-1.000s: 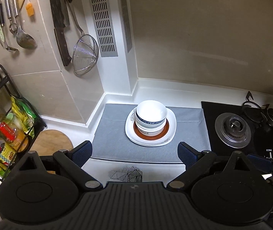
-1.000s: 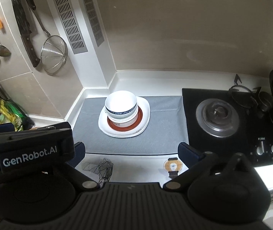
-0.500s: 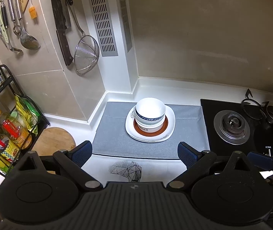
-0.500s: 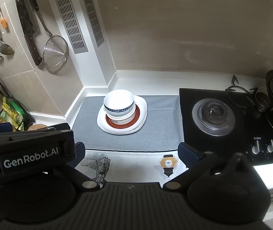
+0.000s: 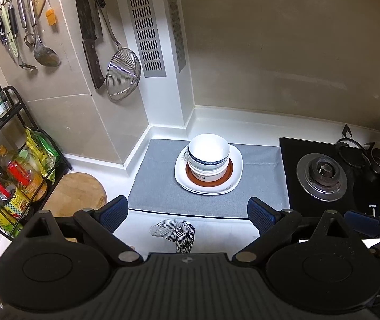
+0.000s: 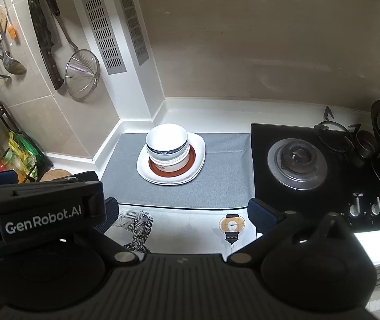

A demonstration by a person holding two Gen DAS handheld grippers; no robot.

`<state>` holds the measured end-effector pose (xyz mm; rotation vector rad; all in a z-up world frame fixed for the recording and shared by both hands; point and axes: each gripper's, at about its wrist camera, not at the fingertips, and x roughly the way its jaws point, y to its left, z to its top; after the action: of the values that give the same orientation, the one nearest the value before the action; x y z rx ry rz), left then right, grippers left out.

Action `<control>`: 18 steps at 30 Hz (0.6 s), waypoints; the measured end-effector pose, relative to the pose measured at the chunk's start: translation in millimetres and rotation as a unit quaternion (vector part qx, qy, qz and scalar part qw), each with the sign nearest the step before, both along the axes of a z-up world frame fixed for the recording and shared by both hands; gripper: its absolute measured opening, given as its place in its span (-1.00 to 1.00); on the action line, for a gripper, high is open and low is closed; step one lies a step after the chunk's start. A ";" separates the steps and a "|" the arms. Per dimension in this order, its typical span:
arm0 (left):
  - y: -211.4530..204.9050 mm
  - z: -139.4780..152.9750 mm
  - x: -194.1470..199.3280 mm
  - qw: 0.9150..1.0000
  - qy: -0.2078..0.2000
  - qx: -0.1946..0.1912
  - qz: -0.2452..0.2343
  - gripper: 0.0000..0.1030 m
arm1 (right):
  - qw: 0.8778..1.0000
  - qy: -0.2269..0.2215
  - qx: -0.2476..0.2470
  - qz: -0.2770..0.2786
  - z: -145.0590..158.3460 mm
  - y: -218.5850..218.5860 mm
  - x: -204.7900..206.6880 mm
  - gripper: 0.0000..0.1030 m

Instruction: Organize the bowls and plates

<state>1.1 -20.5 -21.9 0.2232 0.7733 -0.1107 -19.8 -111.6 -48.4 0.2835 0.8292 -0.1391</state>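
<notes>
Reading "GenRobot.AI" on left gripper [image 6: 187, 212], "FOTILE" on stove [image 6: 358, 195]

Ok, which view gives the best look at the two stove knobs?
The right wrist view: both stove knobs show whole and unobstructed at the hob's front edge. In the left wrist view they are tiny, near the right margin, with the right tool's blue finger just below them.

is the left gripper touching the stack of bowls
Apart. In the left wrist view the open left gripper hangs short of the stack of bowls, with bare grey mat between them.
</notes>
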 end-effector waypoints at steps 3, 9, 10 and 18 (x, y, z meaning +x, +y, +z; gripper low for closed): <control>-1.0 -0.1 -1.9 1.000 0.002 -0.001 0.004 0.88 | 1.000 0.001 0.000 0.004 0.0 -0.1 -1.6 0.99; -3.0 0.9 -5.3 1.000 0.002 0.000 0.010 0.88 | 1.000 0.001 0.001 0.008 0.7 0.4 -1.6 0.99; -2.8 1.1 -5.3 1.000 0.001 0.000 0.010 0.88 | 1.000 0.001 0.000 0.008 0.9 0.8 -2.5 0.99; -0.7 2.9 -4.0 1.000 -0.003 -0.003 0.012 0.93 | 1.000 -0.004 -0.004 0.007 3.0 3.4 -2.5 0.99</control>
<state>-2.9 -21.2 -19.1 0.2090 0.7692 -0.0893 -22.2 -108.2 -45.4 0.2712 0.8227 -0.1273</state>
